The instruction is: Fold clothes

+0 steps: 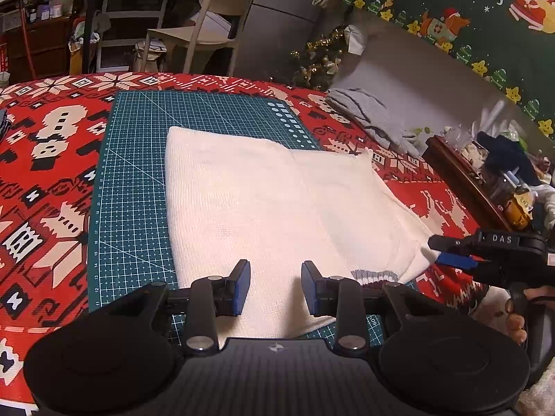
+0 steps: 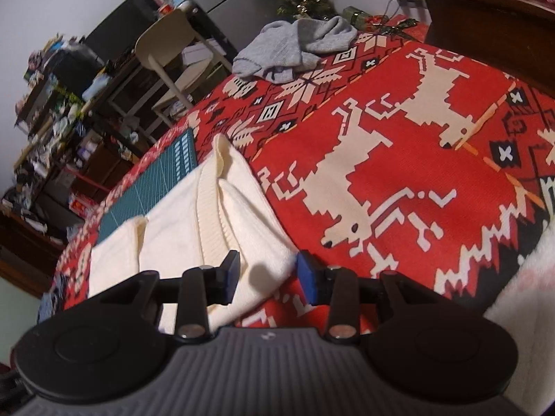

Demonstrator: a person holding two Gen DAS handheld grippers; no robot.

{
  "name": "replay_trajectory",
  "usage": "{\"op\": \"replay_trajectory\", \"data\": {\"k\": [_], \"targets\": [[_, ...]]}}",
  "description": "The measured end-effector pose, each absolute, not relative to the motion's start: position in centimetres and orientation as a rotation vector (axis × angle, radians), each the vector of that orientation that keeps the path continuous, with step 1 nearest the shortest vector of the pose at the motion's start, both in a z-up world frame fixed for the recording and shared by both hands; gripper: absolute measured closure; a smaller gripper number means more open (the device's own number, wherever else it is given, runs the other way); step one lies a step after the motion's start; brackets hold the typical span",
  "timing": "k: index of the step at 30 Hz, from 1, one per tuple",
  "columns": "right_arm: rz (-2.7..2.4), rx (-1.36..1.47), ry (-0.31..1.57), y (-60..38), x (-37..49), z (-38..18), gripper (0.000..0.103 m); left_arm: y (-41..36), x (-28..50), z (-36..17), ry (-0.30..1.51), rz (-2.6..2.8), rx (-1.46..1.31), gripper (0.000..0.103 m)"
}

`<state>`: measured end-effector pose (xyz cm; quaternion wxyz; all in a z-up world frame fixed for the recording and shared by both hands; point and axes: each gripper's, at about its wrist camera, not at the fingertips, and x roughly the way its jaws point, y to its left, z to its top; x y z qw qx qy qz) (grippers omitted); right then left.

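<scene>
A cream knitted sweater [image 1: 277,201] is lying folded into a rough rectangle, partly on a green cutting mat [image 1: 138,159] and partly spilling off the mat's right side onto the red patterned tablecloth [image 1: 45,159]. A striped grey and dark cuff [image 1: 374,275] is peeking out at the sweater's near right edge. The left gripper [image 1: 275,286] is hovering just over the near edge of the sweater with its blue-padded fingers spread wide apart and nothing between them. The right gripper [image 1: 438,251] is sitting at the near right corner of the sweater; in the left wrist view its two fingers are looking close together by the corner, while in its own view the right gripper [image 2: 267,274] is showing a wide gap with the sweater's corner lying in that gap, so I cannot tell whether it is gripping the cloth. A hand [image 1: 517,319] is holding that tool's handle. A grey garment [image 2: 295,48] is lying crumpled at the far right of the table, well apart from the sweater, and a pale chair [image 1: 211,20] is standing beyond the table's far edge
</scene>
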<state>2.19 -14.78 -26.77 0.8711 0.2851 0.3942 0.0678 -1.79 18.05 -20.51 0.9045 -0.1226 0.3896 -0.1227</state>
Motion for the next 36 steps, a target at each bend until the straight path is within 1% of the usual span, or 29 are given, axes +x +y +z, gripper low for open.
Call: {"op": "replay_trajectory", "data": {"k": [3, 6, 7, 9, 17, 23, 27, 29, 32, 34, 36], "targets": [[0.130, 0.602, 0.815, -14.7, 2.5, -27.1, 0.063, 18.2, -2.0, -20.4, 0.803, -0.252, -0.259, 0.071], [0.128, 0.583, 0.810, -14.4, 2.7, -27.1, 0.088, 18.3, -2.1, -20.5, 0.801, -0.253, -0.265, 0.071], [0.132, 0.579, 0.804, -14.3, 2.7, -27.0, 0.093, 18.3, -2.1, -20.5, 0.801, -0.254, -0.266, 0.071], [0.143, 0.566, 0.791, -14.1, 2.7, -26.7, 0.094, 18.3, -2.1, -20.4, 0.803, -0.256, -0.261, 0.071], [0.352, 0.330, 0.667, -8.3, 1.7, -20.3, 0.095, 21.0, -3.5, -18.8, 0.800, -0.241, -0.307, 0.071], [0.575, 0.206, 0.621, -1.1, 0.4, -16.7, 0.095, 24.3, -5.2, -20.1, 0.821, -0.180, -0.413, 0.071], [0.756, 0.089, 0.655, 5.3, -1.1, -17.5, 0.096, 26.3, -6.8, -20.6, 0.814, -0.141, -0.486, 0.071], [0.850, 0.038, 0.700, 8.5, -1.8, -18.9, 0.103, 27.2, -7.4, -20.5, 0.804, -0.124, -0.505, 0.071], [0.914, -0.021, 0.806, 12.3, -2.5, -22.1, 0.103, 28.5, -7.8, -20.3, 0.787, -0.105, -0.535, 0.071], [0.896, -0.069, 0.827, 13.2, -2.8, -23.2, 0.103, 29.2, -7.9, -20.1, 0.772, -0.097, -0.547, 0.071], [0.873, -0.065, 0.805, 12.4, -2.9, -22.5, 0.103, 29.4, -7.9, -20.0, 0.762, -0.106, -0.557, 0.071]]}}
